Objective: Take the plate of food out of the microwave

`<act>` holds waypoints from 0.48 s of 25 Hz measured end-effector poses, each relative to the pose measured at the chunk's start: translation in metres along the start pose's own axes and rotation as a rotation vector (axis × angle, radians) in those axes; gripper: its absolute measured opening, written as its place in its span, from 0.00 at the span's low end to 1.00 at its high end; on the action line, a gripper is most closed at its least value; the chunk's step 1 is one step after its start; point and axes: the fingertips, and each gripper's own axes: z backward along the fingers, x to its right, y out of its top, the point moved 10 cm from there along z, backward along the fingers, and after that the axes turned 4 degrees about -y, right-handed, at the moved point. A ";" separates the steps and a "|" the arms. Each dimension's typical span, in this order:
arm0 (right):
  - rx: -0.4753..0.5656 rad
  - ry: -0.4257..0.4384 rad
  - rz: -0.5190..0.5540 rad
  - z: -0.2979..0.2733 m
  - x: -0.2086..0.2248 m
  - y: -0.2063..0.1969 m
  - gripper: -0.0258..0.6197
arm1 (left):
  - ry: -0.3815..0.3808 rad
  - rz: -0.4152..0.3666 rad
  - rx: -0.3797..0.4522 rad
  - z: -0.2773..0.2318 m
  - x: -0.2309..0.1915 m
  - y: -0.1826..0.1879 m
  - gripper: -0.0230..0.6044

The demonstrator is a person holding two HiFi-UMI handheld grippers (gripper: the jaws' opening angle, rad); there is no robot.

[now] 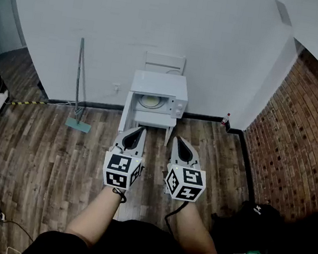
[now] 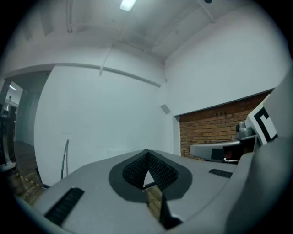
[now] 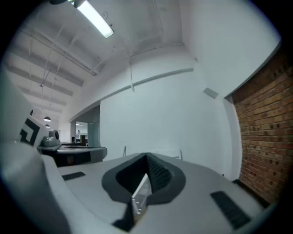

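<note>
left claw (image 1: 142, 130): jaws pinched fully together, nothing in them, held level in front of me
right claw (image 1: 180, 139): same deal, clamped tight on nothing, just beside the left one
microwave (image 1: 158, 95): straight ahead of both claws, well apart from the tips, on a little white stand (image 1: 155, 119) by the wall; door looks closed
plate of food (image 1: 149, 101): pale round shape behind the door window, ahead of the left claw's tip; too small to tell more
mop (image 1: 78, 90): ahead, off to the left claw's left
brick wall (image 1: 302, 128): off to the right claw's right
</note>
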 end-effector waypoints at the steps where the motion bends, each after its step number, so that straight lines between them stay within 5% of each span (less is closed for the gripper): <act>1: 0.000 0.001 -0.002 0.003 0.002 0.000 0.06 | -0.007 0.014 -0.001 -0.001 0.002 -0.001 0.02; 12: 0.006 -0.003 -0.001 0.013 0.024 -0.005 0.06 | 0.008 0.057 0.003 -0.010 0.021 -0.001 0.02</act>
